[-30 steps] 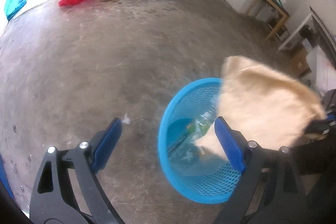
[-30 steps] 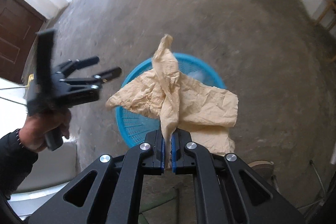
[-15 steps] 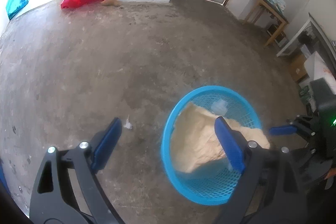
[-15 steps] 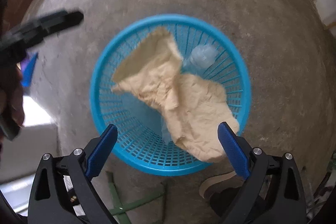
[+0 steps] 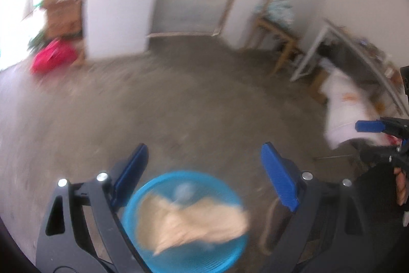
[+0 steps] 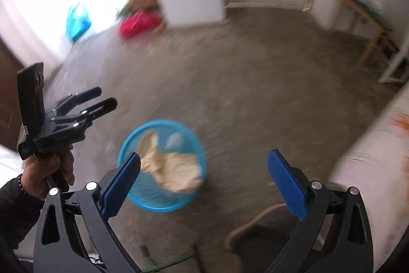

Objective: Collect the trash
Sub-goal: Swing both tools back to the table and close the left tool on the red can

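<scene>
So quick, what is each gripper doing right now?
Left gripper: open, holding nothing.
Right gripper: open, holding nothing.

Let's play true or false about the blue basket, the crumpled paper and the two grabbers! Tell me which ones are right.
1. The crumpled tan paper lies in the blue basket. True.
2. The right gripper is clamped shut on the paper. False: its jaws stand wide apart and hold nothing.
3. The left gripper is open and empty. True.
4. The basket stands on a wooden table. False: it stands on the grey concrete floor.
5. A red bag lies far off by the white wall. True.
6. The paper is tucked fully inside the basket. False: one edge hangs over the rim.
</scene>
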`<state>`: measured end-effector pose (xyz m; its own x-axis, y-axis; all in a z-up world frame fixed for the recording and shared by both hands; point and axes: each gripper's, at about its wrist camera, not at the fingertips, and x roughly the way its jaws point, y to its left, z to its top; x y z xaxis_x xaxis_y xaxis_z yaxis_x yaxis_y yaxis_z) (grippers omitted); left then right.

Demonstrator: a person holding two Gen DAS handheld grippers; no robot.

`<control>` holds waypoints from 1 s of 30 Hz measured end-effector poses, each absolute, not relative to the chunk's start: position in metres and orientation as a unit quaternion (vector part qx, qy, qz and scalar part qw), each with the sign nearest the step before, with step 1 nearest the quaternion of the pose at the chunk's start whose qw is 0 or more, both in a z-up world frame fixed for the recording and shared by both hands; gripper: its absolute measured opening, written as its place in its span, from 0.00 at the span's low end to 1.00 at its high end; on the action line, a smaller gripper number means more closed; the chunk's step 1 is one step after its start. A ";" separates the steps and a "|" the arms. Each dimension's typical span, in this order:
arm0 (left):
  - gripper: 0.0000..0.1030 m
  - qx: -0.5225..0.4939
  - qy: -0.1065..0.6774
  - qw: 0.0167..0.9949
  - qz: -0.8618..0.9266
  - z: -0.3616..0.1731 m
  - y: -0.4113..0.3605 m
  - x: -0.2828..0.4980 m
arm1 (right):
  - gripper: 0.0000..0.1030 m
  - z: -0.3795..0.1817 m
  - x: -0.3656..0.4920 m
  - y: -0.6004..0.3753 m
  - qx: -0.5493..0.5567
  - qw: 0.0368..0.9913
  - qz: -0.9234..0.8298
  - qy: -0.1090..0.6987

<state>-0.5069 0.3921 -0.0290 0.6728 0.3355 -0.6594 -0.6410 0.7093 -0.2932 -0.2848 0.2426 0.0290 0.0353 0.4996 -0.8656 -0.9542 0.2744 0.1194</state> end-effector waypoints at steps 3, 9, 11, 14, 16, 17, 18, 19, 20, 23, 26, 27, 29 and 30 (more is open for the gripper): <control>0.85 -0.233 0.283 0.904 0.221 0.012 0.369 -0.444 | 0.94 0.066 -0.234 0.188 -0.228 0.720 0.502 0.422; 0.87 -0.171 0.287 0.939 0.080 0.083 0.286 -0.304 | 0.94 0.109 -0.135 0.041 -0.142 0.812 0.387 0.413; 0.87 -0.166 0.299 0.939 0.030 0.100 0.251 -0.252 | 0.94 0.111 -0.106 -0.013 -0.126 0.838 0.337 0.411; 0.88 -0.161 0.310 0.936 -0.046 0.118 0.193 -0.179 | 0.94 0.106 -0.074 -0.084 -0.108 0.864 0.273 0.410; 0.89 -0.157 0.318 0.931 -0.082 0.123 0.153 -0.137 | 0.94 0.102 -0.050 -0.146 -0.074 0.880 0.226 0.412; 0.89 -0.157 0.324 0.928 -0.099 0.124 0.133 -0.116 | 0.94 0.100 -0.042 -0.166 -0.063 0.885 0.210 0.411; 0.89 -0.159 0.335 0.922 -0.115 0.124 0.105 -0.084 | 0.94 0.095 -0.033 -0.194 -0.048 0.892 0.182 0.410; 0.89 -0.161 0.341 0.917 -0.126 0.121 0.083 -0.068 | 0.94 0.089 -0.024 -0.221 -0.035 0.896 0.156 0.414; 0.89 -0.164 0.351 0.911 -0.141 0.117 0.058 -0.045 | 0.94 0.083 -0.016 -0.237 -0.026 0.896 0.145 0.419; 0.89 -0.159 0.372 0.903 -0.147 0.110 0.003 0.009 | 0.94 0.065 0.005 -0.289 0.000 0.900 0.097 0.425; 0.89 -0.173 0.394 0.891 -0.147 0.095 -0.049 0.056 | 0.94 0.052 0.019 -0.327 0.040 0.897 0.061 0.436; 0.89 -0.173 0.408 0.886 -0.138 0.088 -0.067 0.073 | 0.94 0.044 0.024 -0.335 0.051 0.893 0.054 0.444; 0.89 -0.175 0.431 0.877 -0.120 0.078 -0.089 0.097 | 0.94 0.036 0.026 -0.341 0.060 0.889 0.057 0.450; 0.89 -0.183 0.442 0.871 -0.108 0.072 -0.102 0.111 | 0.94 0.031 0.028 -0.344 0.061 0.886 0.055 0.456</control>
